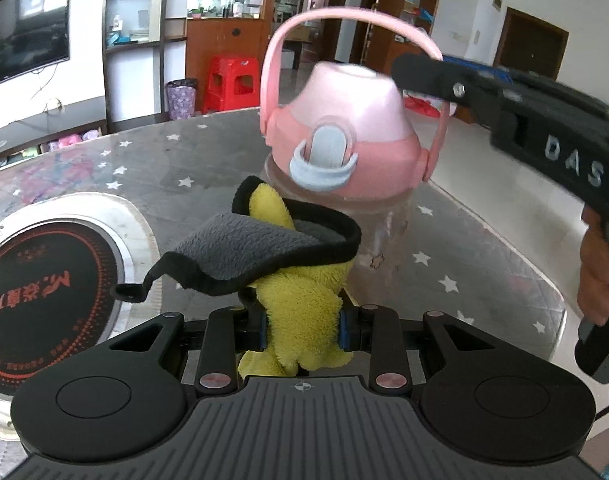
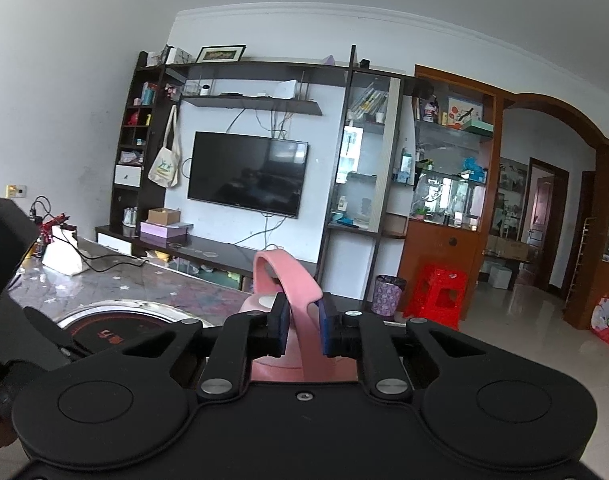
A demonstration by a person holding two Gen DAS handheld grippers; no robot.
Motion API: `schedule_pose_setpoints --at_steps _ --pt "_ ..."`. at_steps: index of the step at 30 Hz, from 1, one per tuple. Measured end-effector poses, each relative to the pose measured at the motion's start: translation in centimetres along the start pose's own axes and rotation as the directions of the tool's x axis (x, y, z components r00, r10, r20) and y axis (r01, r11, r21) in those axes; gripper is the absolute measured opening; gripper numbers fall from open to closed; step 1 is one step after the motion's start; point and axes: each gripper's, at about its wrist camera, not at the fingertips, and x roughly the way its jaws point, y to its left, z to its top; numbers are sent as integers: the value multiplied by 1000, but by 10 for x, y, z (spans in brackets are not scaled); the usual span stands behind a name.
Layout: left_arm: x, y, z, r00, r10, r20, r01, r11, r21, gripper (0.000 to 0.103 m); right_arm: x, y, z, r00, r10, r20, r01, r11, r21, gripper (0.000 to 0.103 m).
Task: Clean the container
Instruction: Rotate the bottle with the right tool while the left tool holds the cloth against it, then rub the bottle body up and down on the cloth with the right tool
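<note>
Where the bottle (image 1: pixel 356 184) stands at frame centre near the surface (image 1: pixel 484 240) edge at right, the left claw (image 1: pixel 302 328) is clamped on a yellow-grey cloth (image 1: pixel 296 288). Right claw (image 2: pixel 303 330) has closed, apparently gripping the pink handle (image 2: pixel 300 292); bare surface lies left.

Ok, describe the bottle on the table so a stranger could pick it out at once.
Find the grey star-patterned table with the round black induction cooktop set into it. To the cooktop's right stands a clear plastic bottle with a domed pink lid. Its arched pink carry handle and pale blue latch mark it out.
</note>
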Motion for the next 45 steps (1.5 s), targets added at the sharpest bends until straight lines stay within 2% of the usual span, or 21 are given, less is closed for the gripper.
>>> schedule_pose_setpoints --at_steps 13,18,34,39,45 --pt "25 11 -14 997 10 -82 -13 999 -30 31 1 -6 -2 1000 -7 13 7 1000 18 17" --pt "28 19 -14 996 -11 -87 7 999 -48 31 3 -7 0 1000 -5 14 5 1000 18 17" --pt "-9 16 21 999 31 21 -32 996 79 31 9 -10 16 1000 1 7 -1 1000 12 17" --pt "-6 14 22 999 30 25 -33 993 114 31 10 -8 15 1000 -1 8 1 1000 8 17" --pt "-2 15 16 1000 28 14 -30 993 110 31 9 -6 17 1000 0 6 0 1000 5 17"
